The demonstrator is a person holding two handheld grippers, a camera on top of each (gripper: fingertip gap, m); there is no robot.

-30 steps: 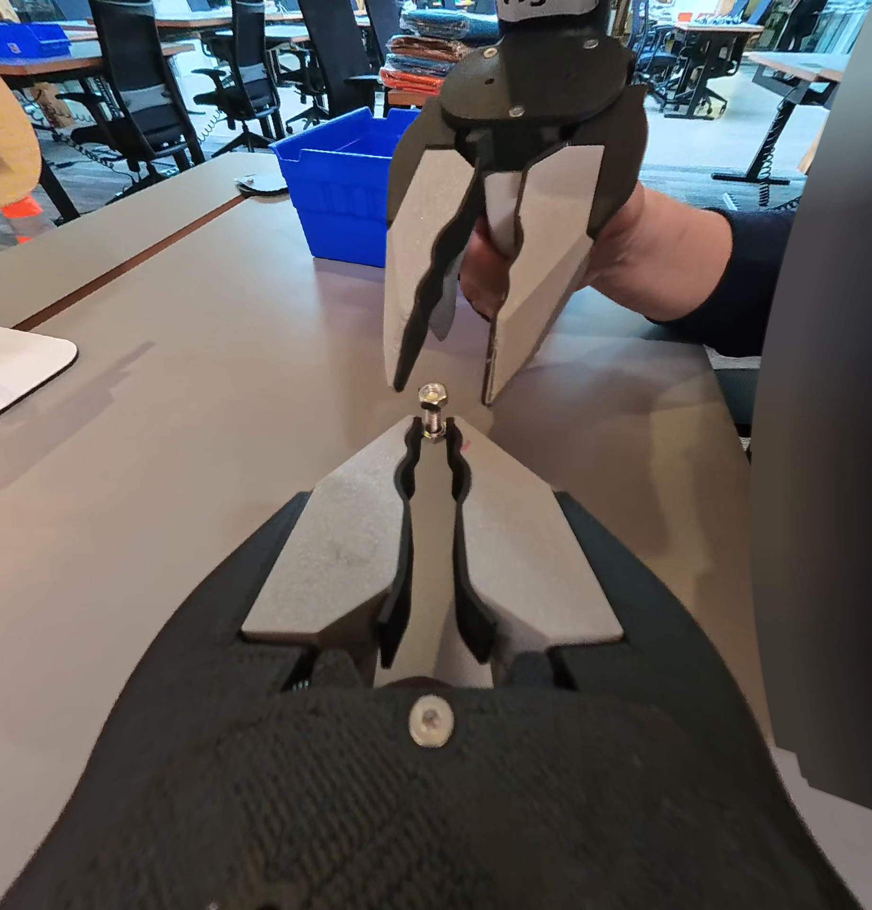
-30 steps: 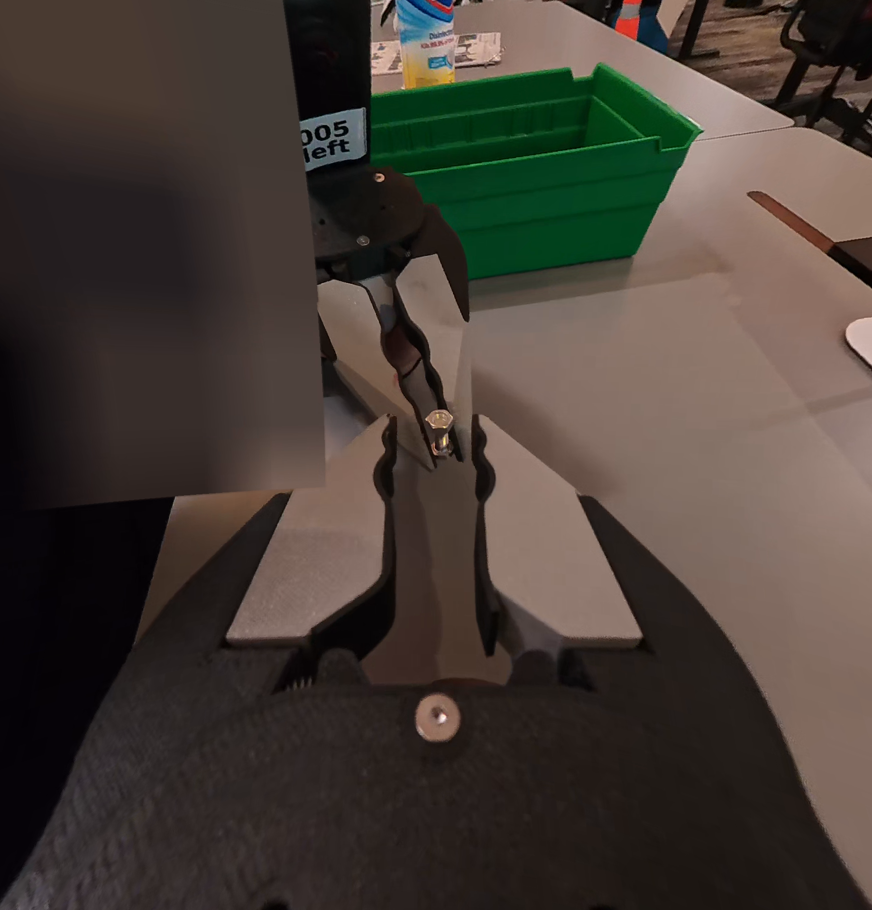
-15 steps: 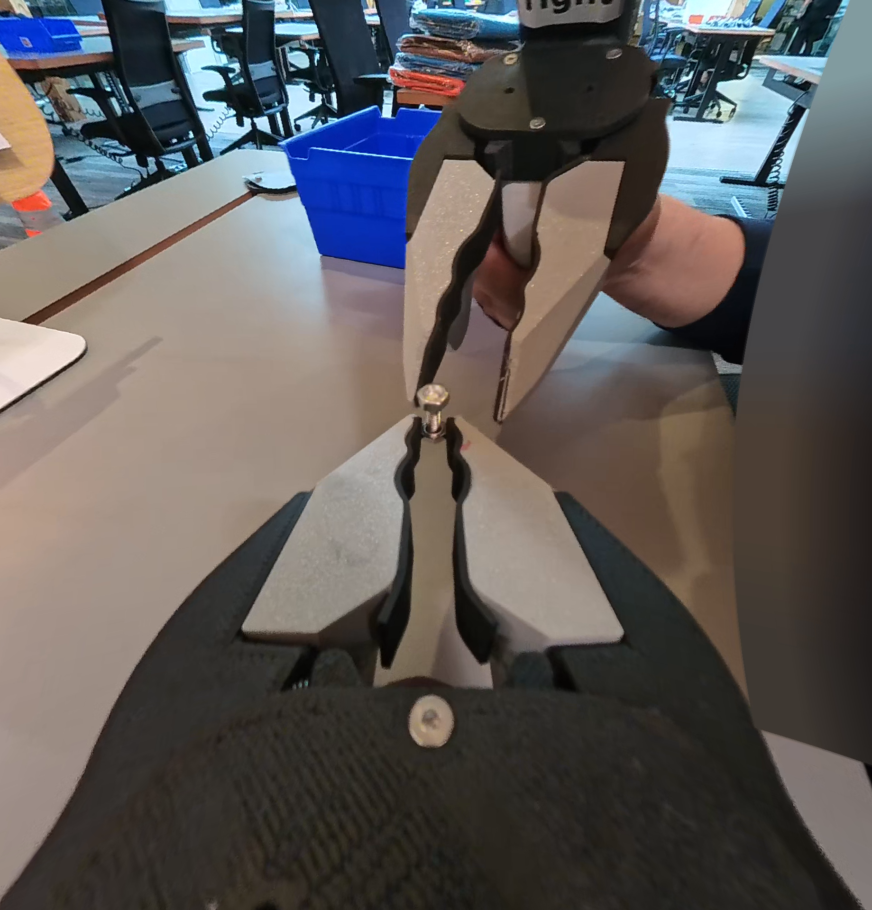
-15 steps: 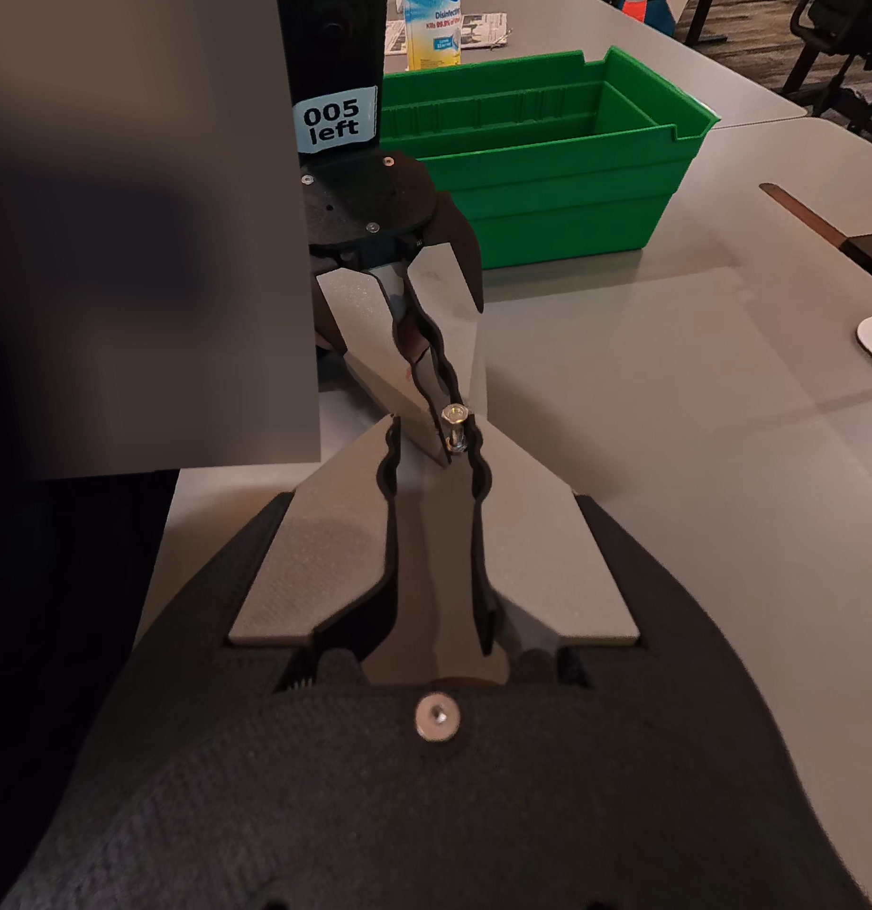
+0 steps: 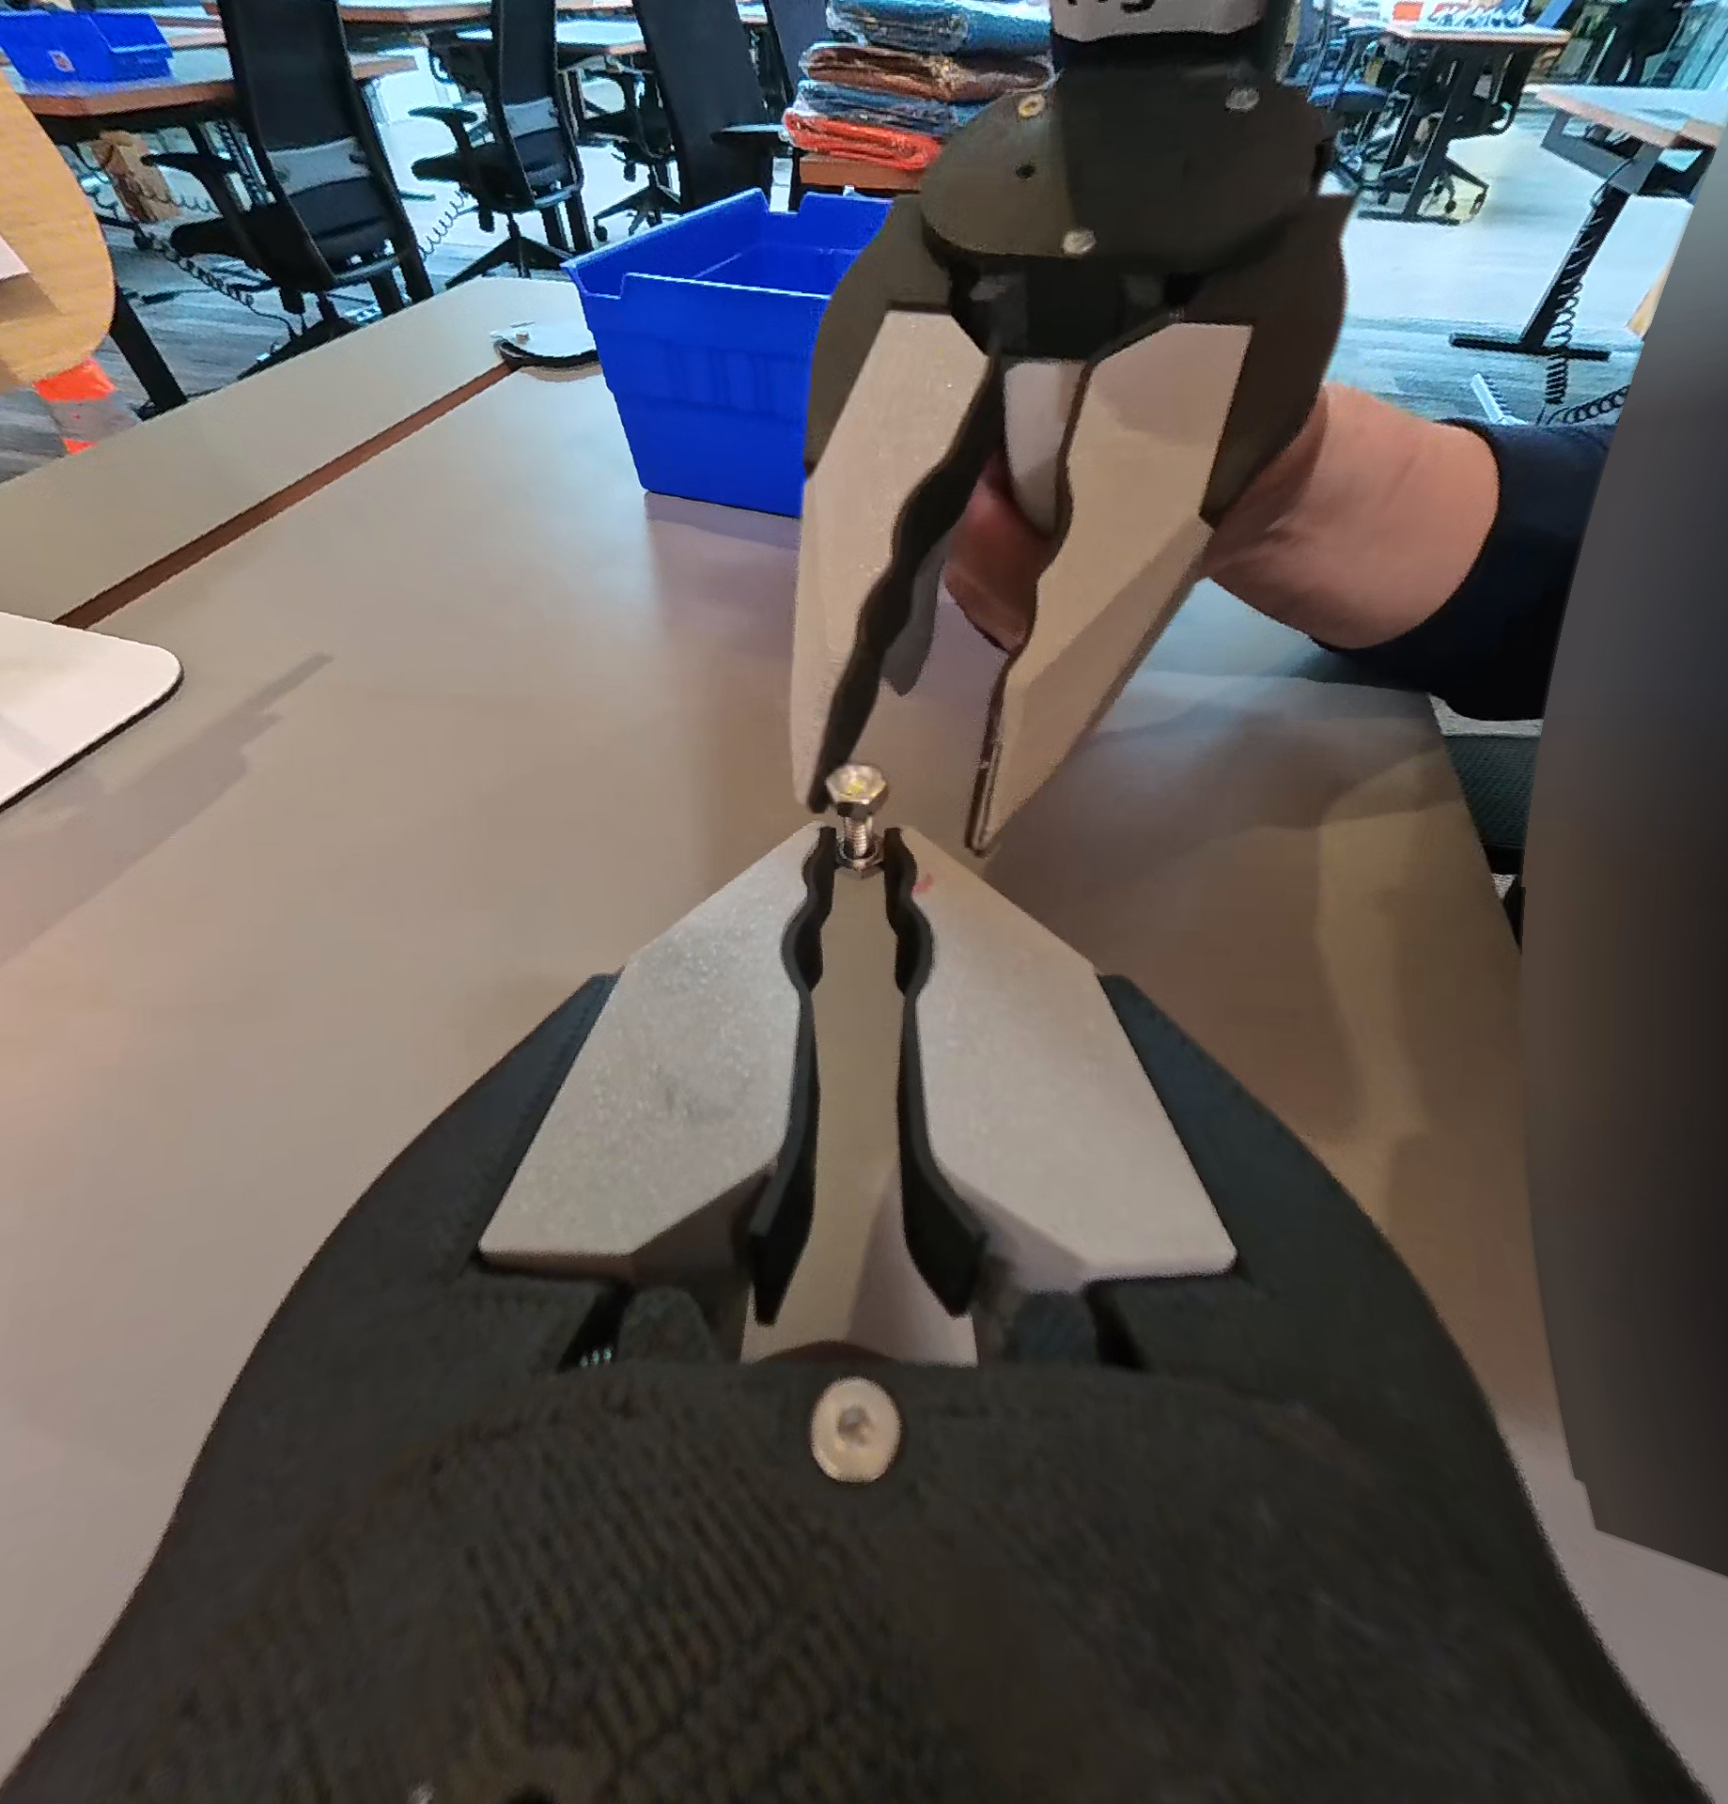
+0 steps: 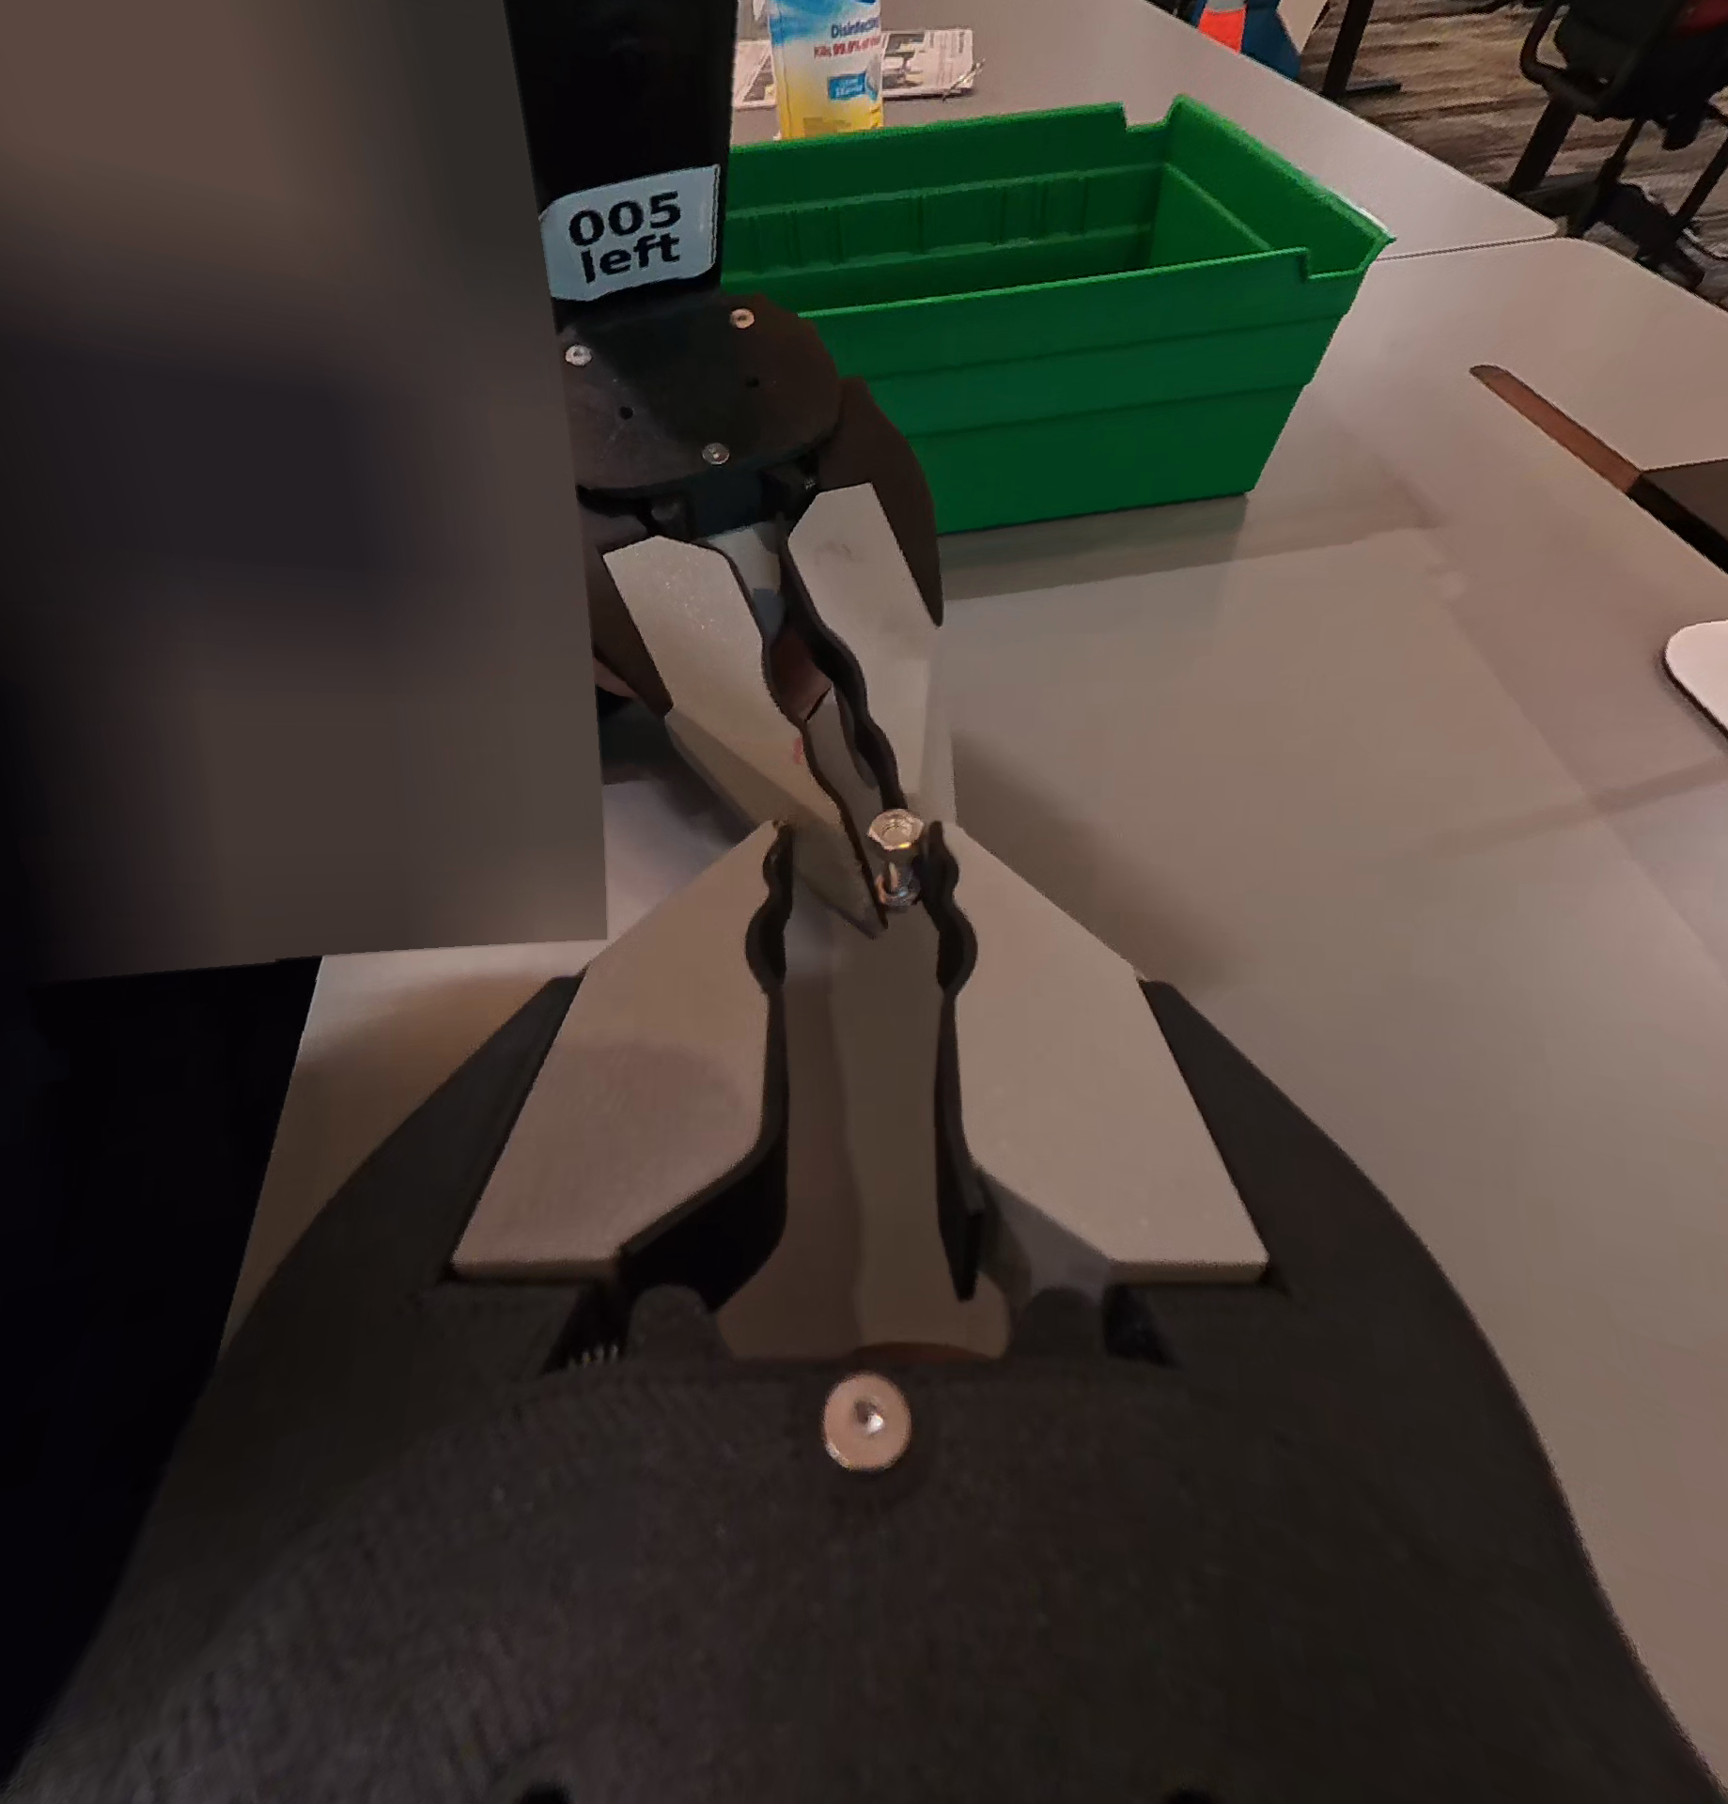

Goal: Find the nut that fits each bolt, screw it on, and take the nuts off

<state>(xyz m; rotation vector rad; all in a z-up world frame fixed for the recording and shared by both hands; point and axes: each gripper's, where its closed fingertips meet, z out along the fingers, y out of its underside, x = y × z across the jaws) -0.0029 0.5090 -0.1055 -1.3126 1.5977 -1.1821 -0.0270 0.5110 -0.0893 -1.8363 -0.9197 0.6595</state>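
Observation:
A small silver bolt (image 5: 858,789) with a nut (image 5: 858,859) on its lower thread stands head up in my left gripper (image 5: 858,845), which is shut on its lower end, at the nut, above the grey table (image 5: 371,703). My right gripper (image 5: 901,818) comes down from behind it, open, with one fingertip (image 5: 824,781) against the bolt head and the other off to the side. In the right wrist view the bolt (image 6: 894,847) sits close to the right-hand finger of my open right gripper (image 6: 858,844), held by the left gripper (image 6: 889,879).
A blue bin (image 5: 723,342) stands behind the grippers in the left wrist view, a green bin (image 6: 1084,322) in the right wrist view. A white pad (image 5: 40,703) lies at the table edge. A person's hand (image 5: 1328,527) holds the right gripper. Office chairs stand beyond. Only a small space, under 4 cm, lies between the two pairs of fingers.
My right gripper has come closer and shifted sideways, so one fingertip now rests beside the bolt head. My left gripper has kept hold of the bolt.

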